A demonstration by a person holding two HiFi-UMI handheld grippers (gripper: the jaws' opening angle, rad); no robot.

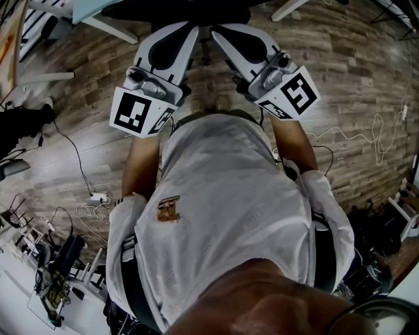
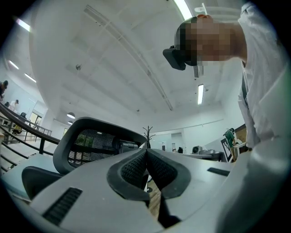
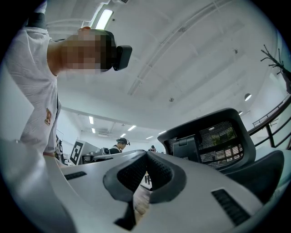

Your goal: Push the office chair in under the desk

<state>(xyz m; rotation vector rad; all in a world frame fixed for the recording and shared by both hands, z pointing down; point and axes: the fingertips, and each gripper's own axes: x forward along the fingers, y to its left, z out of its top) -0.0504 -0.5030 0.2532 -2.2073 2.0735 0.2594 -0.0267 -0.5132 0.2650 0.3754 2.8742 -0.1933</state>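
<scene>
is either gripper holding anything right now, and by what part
Nothing is held. The left gripper and the right gripper each have jaws shut together on nothing; the office chair stands ahead of them, ungripped.

2 hand-held grippers, L (image 1: 194, 27) & R (image 1: 215, 30); 1 office chair (image 2: 88, 142).

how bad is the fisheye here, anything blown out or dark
Head view: heavy barrel bend, wooden floor planks curve, edges darken. Left gripper view: black round vignette, ceiling light strip blown out. Right gripper view: same vignette, office chair back bowed, a ceiling lamp glaring.
</scene>
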